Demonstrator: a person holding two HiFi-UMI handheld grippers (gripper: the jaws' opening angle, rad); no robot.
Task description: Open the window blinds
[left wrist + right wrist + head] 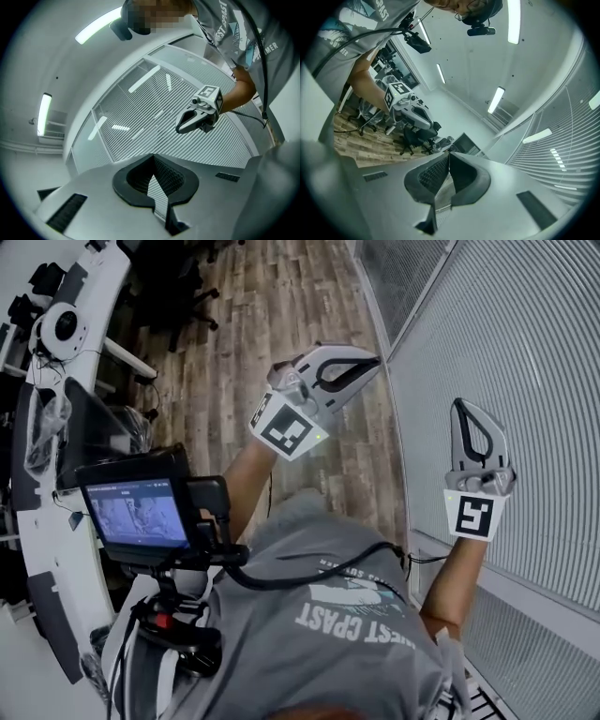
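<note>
we held both tools up in front of us, well apart from each other, with the blinds (525, 381) hanging down over the window on our right, their slats running across it. the left tool (368, 367) had its jaws pressed together with nothing between them, and it sat out over the wood floor (272, 296), clear of the blinds. the right tool (462, 409) was likewise closed and empty, close beside the blinds, though we could not tell whether it touched them. a small screen (136, 512) sat on the rig at our chest, and a white bench (42, 559) curved along our left.
</note>
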